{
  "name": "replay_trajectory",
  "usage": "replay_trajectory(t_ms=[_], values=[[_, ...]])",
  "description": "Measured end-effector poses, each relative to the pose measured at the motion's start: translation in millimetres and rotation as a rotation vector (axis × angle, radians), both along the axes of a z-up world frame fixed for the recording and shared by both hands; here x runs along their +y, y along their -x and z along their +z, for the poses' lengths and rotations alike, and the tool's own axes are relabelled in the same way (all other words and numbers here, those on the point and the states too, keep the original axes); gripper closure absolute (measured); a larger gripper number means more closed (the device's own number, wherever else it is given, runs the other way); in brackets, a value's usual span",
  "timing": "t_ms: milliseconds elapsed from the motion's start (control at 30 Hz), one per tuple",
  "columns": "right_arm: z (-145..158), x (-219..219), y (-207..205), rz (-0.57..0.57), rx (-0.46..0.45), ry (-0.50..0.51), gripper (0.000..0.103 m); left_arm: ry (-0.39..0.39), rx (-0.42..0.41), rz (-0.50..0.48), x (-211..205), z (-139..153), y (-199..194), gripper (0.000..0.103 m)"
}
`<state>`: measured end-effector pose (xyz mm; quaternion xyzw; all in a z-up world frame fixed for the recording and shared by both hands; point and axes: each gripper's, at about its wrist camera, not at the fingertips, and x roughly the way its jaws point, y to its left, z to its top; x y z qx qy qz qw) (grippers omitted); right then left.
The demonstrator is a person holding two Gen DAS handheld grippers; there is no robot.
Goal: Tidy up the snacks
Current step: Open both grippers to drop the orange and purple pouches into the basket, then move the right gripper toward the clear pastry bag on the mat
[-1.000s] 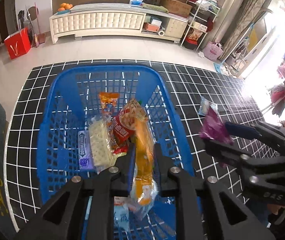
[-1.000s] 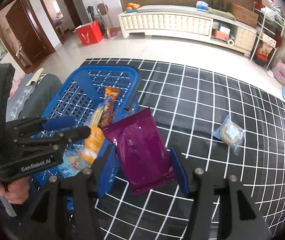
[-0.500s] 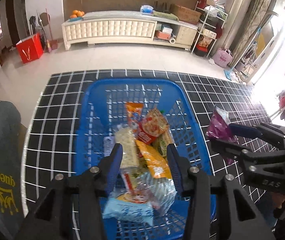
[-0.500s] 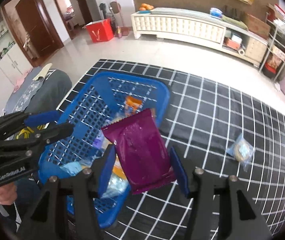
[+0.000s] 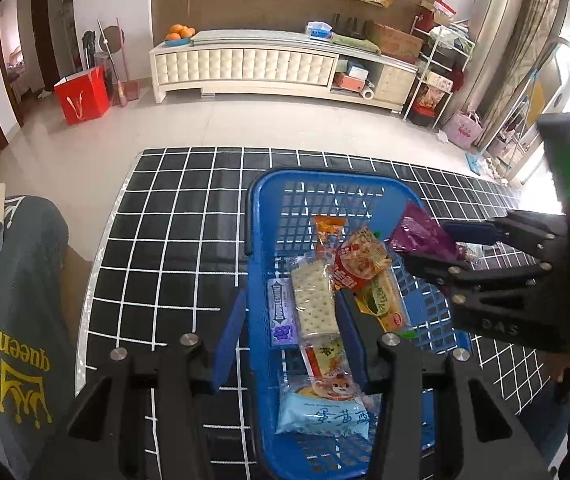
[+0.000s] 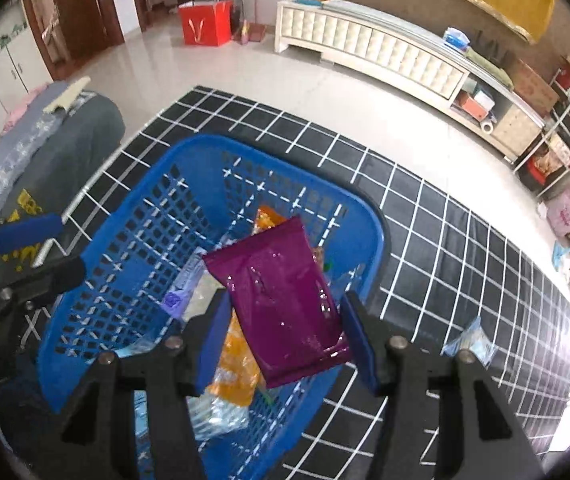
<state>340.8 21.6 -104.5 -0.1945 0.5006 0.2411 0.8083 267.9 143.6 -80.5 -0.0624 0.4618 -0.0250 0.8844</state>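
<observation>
A blue plastic basket (image 5: 325,174) (image 6: 213,140) on the mat holds several snacks: a cracker pack (image 5: 313,304), a red packet (image 5: 359,260), a purple gum box (image 5: 283,312), a light blue pack (image 5: 325,416) and an orange packet (image 6: 237,364). My left gripper (image 5: 291,308) (image 6: 45,250) is open and holds nothing; it straddles the basket's left wall. My right gripper (image 6: 285,304) (image 5: 431,244) is shut on a purple packet (image 6: 281,300) (image 5: 421,234), held over the right side of the basket. One clear-wrapped snack (image 6: 471,344) lies loose on the mat to the right.
The black mat with white grid lines (image 5: 165,216) lies on a pale tiled floor. A grey garment with yellow "queen" print (image 5: 21,320) sits at the left. A long white cabinet (image 5: 245,64) and a red bag (image 5: 83,94) stand by the far wall.
My left gripper opened and let go of the orange packet, which now lies in the basket, then drew back and left. My right gripper carried the purple packet from beside the basket to above it.
</observation>
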Motion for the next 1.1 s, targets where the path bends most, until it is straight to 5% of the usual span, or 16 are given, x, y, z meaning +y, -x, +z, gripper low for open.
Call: replay_trajectory(t_ms=[333, 467, 867, 1100], values=[[-16.3, 21.3, -9.1, 0.047, -0.026, 0.093, 0.042, 0.007, 0.022, 0.019, 7.1, -14.2, -14.9, 0.059], [-12.3, 12.0, -6.3, 0.027, -0.024, 0.050, 0.031, 0.014, 0.037, 0.032, 9.5, -19.4, -15.2, 0.059], [34.3, -50.5, 8.9, -0.049, -0.075, -0.038, 0.030, 0.005, 0.029, 0.052, -1.8, -1.7, 2.9, 0.059], [56.4, -114.9, 16.4, -0.130, -0.100, -0.056, 0.030, -0.016, -0.018, 0.013, -34.6, 20.9, 14.4, 0.050]])
